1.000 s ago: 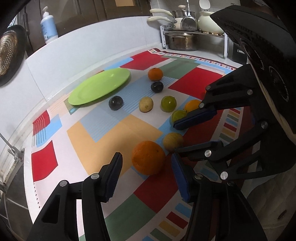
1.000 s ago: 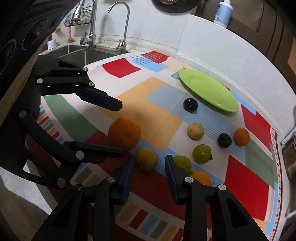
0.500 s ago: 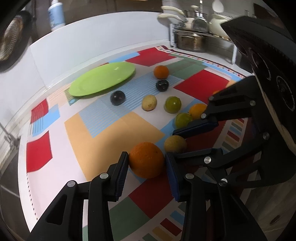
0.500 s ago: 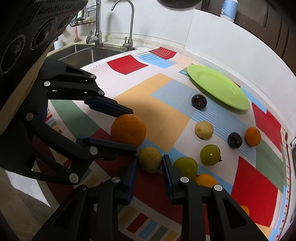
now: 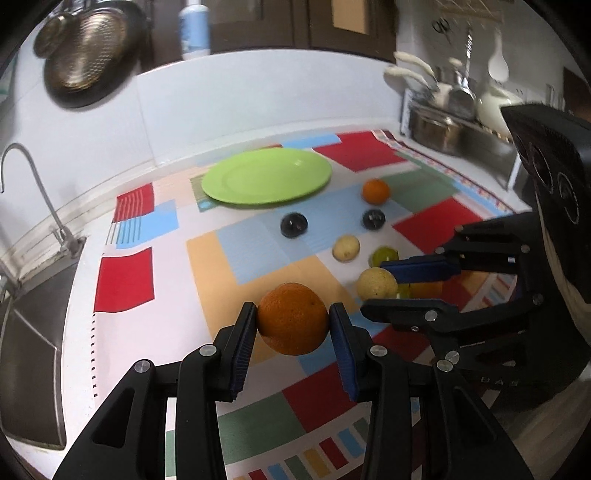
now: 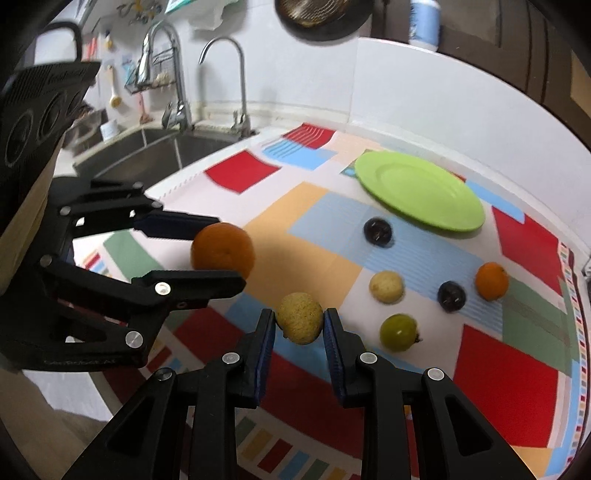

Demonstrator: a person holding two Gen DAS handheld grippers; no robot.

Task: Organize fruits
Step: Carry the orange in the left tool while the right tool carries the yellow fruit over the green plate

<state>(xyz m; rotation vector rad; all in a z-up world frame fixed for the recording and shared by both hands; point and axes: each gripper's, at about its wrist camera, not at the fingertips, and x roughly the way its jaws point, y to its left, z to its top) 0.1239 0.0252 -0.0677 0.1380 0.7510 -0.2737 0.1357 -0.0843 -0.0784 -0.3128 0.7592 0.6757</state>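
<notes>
My left gripper (image 5: 291, 325) is shut on a large orange (image 5: 292, 318) and holds it above the patchwork mat; it also shows in the right wrist view (image 6: 222, 252). My right gripper (image 6: 300, 326) is shut on a yellow fruit (image 6: 300, 318), lifted off the mat; it shows in the left wrist view (image 5: 376, 283) too. A green plate (image 5: 266, 180) lies empty at the back of the mat (image 6: 419, 192). On the mat lie two dark plums (image 6: 377, 230) (image 6: 451, 295), a small orange (image 6: 491, 280), a pale yellow fruit (image 6: 386, 287) and a green fruit (image 6: 399, 331).
A sink (image 6: 155, 151) with taps lies to the left of the mat. A dish rack (image 5: 458, 125) with pots stands at the back right. A white backsplash wall (image 5: 258, 107) runs behind the plate. A soap bottle (image 5: 194, 29) stands above it.
Both grippers closed on their fruits, the left on the large orange and the right on the yellow fruit, and lifted them off the mat. Both views tilted upward.
</notes>
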